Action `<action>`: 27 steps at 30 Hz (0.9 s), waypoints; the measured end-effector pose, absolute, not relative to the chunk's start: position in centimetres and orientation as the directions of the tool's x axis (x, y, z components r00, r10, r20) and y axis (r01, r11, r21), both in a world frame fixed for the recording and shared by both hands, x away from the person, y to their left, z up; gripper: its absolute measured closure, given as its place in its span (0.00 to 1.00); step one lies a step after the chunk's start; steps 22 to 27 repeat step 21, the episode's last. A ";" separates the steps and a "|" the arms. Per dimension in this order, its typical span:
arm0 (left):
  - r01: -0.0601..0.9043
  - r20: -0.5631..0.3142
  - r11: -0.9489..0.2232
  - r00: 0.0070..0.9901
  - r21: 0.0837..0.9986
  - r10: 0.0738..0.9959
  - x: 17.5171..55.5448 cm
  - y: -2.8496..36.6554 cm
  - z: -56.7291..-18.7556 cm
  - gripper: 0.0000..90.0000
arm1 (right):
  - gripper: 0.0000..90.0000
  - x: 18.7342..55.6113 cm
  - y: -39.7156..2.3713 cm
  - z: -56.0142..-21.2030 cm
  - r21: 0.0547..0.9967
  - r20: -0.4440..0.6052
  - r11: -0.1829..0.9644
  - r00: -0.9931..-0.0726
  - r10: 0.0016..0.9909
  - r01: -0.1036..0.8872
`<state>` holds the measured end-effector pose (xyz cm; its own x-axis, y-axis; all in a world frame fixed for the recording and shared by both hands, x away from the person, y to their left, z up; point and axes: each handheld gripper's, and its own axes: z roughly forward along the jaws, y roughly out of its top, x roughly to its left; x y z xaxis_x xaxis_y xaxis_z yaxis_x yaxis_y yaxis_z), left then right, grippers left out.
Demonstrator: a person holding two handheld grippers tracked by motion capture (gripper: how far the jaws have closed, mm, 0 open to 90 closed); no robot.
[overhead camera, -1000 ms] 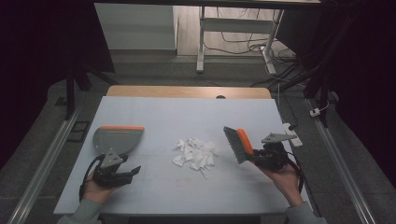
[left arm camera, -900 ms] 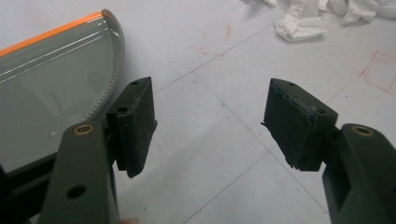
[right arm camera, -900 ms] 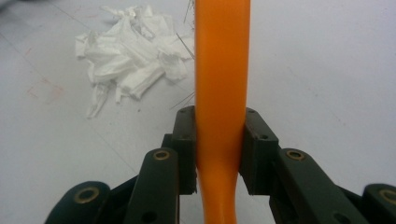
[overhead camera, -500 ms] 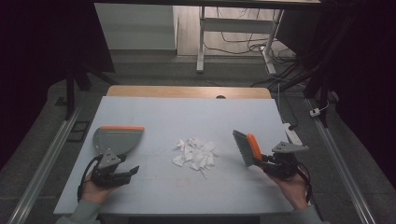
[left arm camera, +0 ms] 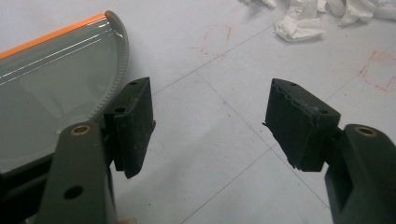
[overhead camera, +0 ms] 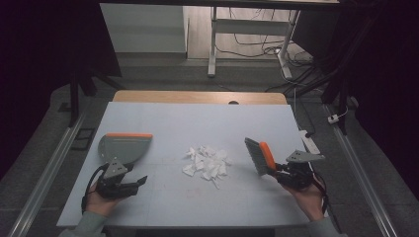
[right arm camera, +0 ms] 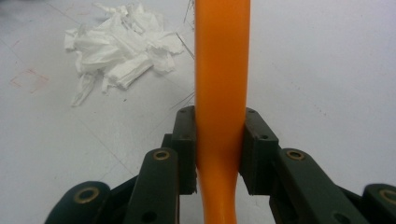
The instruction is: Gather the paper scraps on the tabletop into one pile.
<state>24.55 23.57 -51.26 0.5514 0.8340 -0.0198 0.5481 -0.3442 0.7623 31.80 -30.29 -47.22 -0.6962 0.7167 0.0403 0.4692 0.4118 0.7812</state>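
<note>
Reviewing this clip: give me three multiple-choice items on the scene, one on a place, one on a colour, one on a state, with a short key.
1. Where does the heap of paper scraps lie on the table?
A. Between the dustpan and the brush
B. Inside the dustpan
C. Left of the dustpan

2. What colour is the brush handle?
A. Blue
B. Orange
C. Green

3. How do the jaws of the left gripper stand?
A. Clamped on the dustpan
C. Clamped on a paper scrap
B. Apart, with nothing between them

Key: 1 A, the high view shows the white heap mid-table with the dustpan at its left and the brush at its right. 2 B, the right gripper is shut on an orange handle. 3 B, the left gripper view shows bare table between the pads, the dustpan beside them.
</note>
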 end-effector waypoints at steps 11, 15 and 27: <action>0.542 -0.026 -0.342 0.560 0.767 0.828 24.5 23.6 -51.2 0.31 | 0.79 31.7 -30.4 -47.1 0.784 0.038 0.411 -0.697 0.716 0.466; 0.542 -0.025 -0.343 0.560 0.767 0.828 24.5 23.6 -51.2 0.31 | 0.79 31.7 -30.3 -47.1 0.784 0.037 0.413 -0.699 0.714 0.464; 0.543 -0.025 -0.343 0.559 0.766 0.829 24.5 23.6 -51.2 0.30 | 0.79 31.6 -30.2 -46.9 0.790 0.036 0.412 -0.705 0.709 0.455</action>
